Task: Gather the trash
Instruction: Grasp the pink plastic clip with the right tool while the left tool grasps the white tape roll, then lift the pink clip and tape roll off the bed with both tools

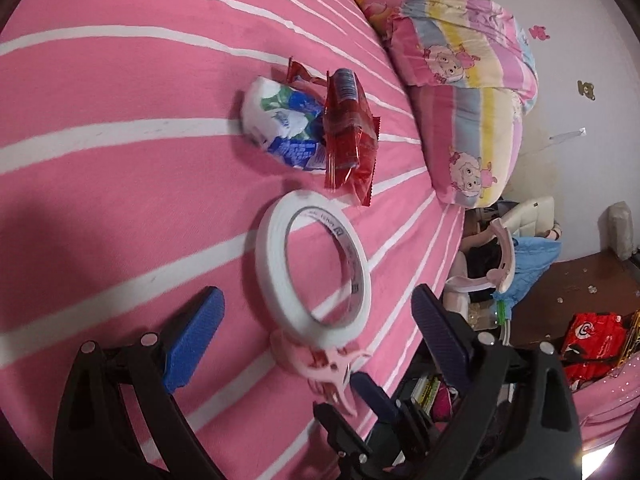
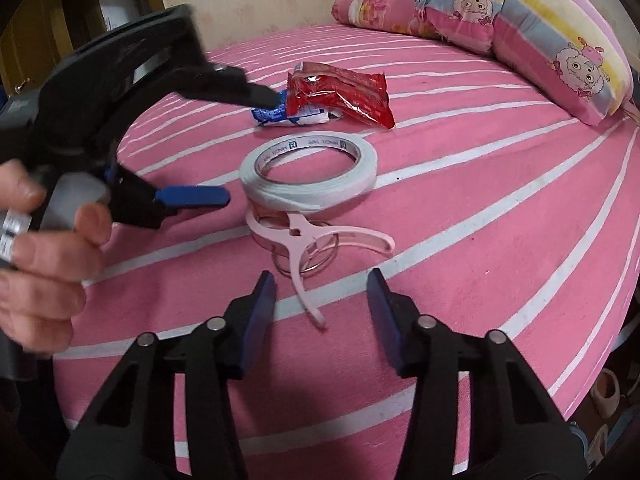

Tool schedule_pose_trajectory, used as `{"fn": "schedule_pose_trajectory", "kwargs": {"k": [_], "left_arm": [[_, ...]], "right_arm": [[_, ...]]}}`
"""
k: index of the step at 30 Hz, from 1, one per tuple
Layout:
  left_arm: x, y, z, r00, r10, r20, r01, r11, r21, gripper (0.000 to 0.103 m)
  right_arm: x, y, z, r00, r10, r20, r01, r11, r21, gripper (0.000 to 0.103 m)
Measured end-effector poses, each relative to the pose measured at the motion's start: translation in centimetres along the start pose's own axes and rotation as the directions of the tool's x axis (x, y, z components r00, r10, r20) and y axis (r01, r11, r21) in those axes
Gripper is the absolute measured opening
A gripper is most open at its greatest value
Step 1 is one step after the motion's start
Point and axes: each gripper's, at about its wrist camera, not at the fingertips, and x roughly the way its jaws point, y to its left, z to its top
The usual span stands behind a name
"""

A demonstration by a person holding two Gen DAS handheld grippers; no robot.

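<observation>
On the pink striped bed lie a red snack wrapper (image 1: 348,136) (image 2: 344,94) and a crumpled white-and-blue wrapper (image 1: 280,124) (image 2: 276,114), touching each other. Nearer to me a white tape roll (image 1: 276,264) (image 2: 308,184) rests partly on a pink plastic clip (image 1: 320,364) (image 2: 304,240). My left gripper (image 1: 316,292) (image 2: 252,147) stands open, its blue fingers either side of the tape roll without touching it. My right gripper (image 2: 320,278) is open just short of the clip, whose long handle reaches in between the fingers. A person's hand (image 2: 40,248) holds the left gripper.
A folded cartoon quilt (image 1: 472,92) (image 2: 560,40) and a pink pillow (image 2: 372,8) sit at the bed's head. Past the bed's edge (image 1: 444,240) stand a chair with blue cloth (image 1: 528,256) and a red packet (image 1: 592,336). A wall and doorway (image 2: 80,12) lie behind.
</observation>
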Motion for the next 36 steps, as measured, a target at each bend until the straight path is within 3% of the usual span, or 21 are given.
{"fn": "schedule_pose_trajectory", "kwargs": {"k": [2, 4, 6, 8, 10, 12, 15, 19, 28, 36], "left_arm": [[0.6, -0.3, 0.3, 1.000, 0.014, -0.006, -0.013, 1.000, 0.013, 0.087], [1.3, -0.4, 0.5, 0.999, 0.042, -0.022, -0.042, 0.999, 0.027, 0.067], [1.6, 0.0, 0.7, 0.999, 0.035, -0.021, -0.035, 0.999, 0.012, 0.061], [1.9, 0.3, 0.8, 0.999, 0.042, -0.021, -0.042, 0.999, 0.005, 0.052], [1.9, 0.8, 0.9, 0.999, 0.046, -0.018, -0.046, 0.999, -0.014, 0.030], [2.1, 1.6, 0.8, 0.999, 0.025, -0.026, -0.026, 0.998, -0.060, 0.019], [1.8, 2.0, 0.6, 1.000, -0.007, -0.016, 0.005, 0.996, -0.091, 0.016], [0.3, 1.2, -0.1, 1.000, -0.025, 0.019, 0.026, 0.998, -0.057, 0.015], [-6.0, 1.4, -3.8, 0.986, -0.081, 0.143, 0.091, 0.994, -0.062, 0.015], [-12.2, -0.1, -8.8, 0.960, -0.053, 0.274, 0.043, 0.998, 0.039, 0.015]], "right_arm": [[0.2, 0.0, -0.1, 1.000, -0.008, 0.004, 0.008, 1.000, -0.007, 0.043], [0.3, 0.1, -0.2, 1.000, -0.021, 0.008, 0.021, 1.000, -0.022, 0.042], [0.4, 0.3, -0.2, 0.999, -0.031, 0.011, 0.031, 0.999, -0.034, 0.040], [0.5, 0.5, -0.1, 0.999, -0.035, 0.013, 0.036, 0.998, -0.048, 0.029], [0.5, 0.8, -0.1, 0.999, -0.037, 0.009, 0.038, 0.998, -0.055, 0.018], [0.5, 0.9, 0.0, 0.999, -0.041, 0.009, 0.041, 0.997, -0.061, 0.012], [0.4, 1.1, 0.0, 0.999, -0.043, 0.013, 0.044, 0.997, -0.065, 0.009], [-0.3, 1.0, 0.1, 0.999, -0.024, 0.022, 0.025, 0.999, -0.031, 0.007], [-4.6, 2.7, -1.0, 0.995, 0.017, 0.098, -0.013, 0.999, -0.035, 0.007], [-8.5, 4.9, -3.1, 0.989, 0.007, 0.148, 0.005, 0.997, -0.083, 0.007]]}}
